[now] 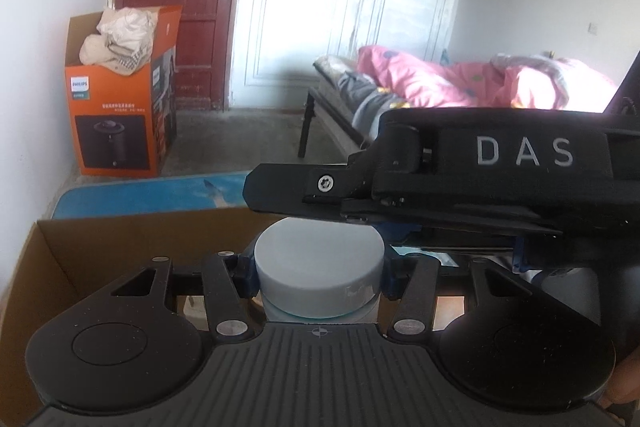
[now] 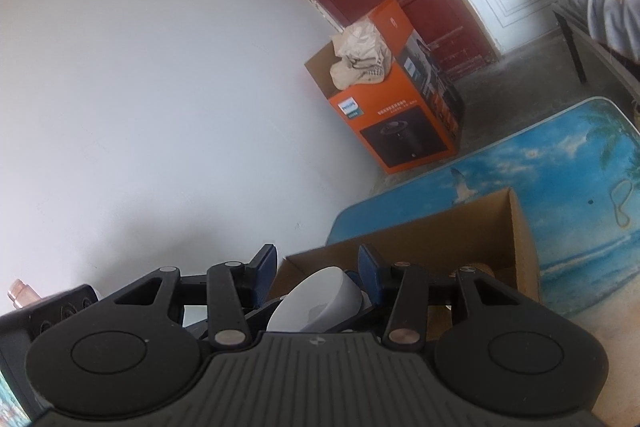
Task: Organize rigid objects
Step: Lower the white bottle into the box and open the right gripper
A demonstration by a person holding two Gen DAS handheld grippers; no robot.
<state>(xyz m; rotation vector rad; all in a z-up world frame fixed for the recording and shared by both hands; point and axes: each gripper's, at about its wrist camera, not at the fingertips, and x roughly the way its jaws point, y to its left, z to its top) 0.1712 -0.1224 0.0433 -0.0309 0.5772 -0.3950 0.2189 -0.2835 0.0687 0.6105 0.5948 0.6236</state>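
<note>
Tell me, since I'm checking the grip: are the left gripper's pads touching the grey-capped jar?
Touching. Left wrist view: the blue pads of the left gripper press both sides of the grey-capped jar.

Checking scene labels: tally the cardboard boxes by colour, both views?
Orange box: 1
Brown box: 1
Total: 2
</note>
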